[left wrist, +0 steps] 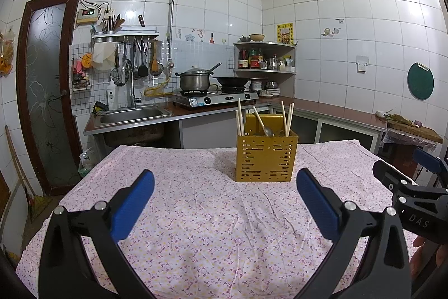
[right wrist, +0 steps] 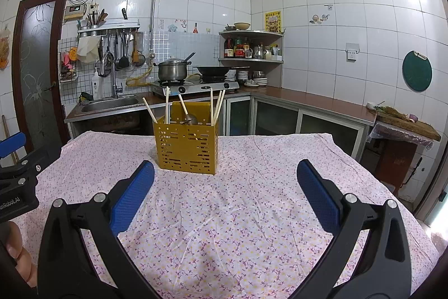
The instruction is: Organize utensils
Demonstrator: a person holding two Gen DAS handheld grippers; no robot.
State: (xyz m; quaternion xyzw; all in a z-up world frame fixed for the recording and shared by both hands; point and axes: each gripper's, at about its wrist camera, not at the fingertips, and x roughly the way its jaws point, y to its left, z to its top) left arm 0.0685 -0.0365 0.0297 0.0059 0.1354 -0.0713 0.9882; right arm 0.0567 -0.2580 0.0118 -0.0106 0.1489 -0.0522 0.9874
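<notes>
**A:** So, where do your two tools stand right now?

**B:** Your left gripper (left wrist: 225, 198) hangs above the desk (left wrist: 196, 229) with its jaws spread wide and nothing between them. Your right gripper (right wrist: 225, 195) is the same: jaws fully apart, empty.

**A:** And the utensils?

**B:** They all sit in the yellow slotted holder (left wrist: 266, 159), which stands upright on the flowered cloth toward the far edge. Chopsticks (left wrist: 239, 116) lean in its left and right compartments, and a spoon (left wrist: 263, 122) rests handle-up in the middle one, so like seems grouped with like.

**A:** Why hold back like that?

**B:** You keep both grippers well apart from the holder, probably because no loose piece shows on the cloth; I judge the sorting done or nearly so.
</notes>
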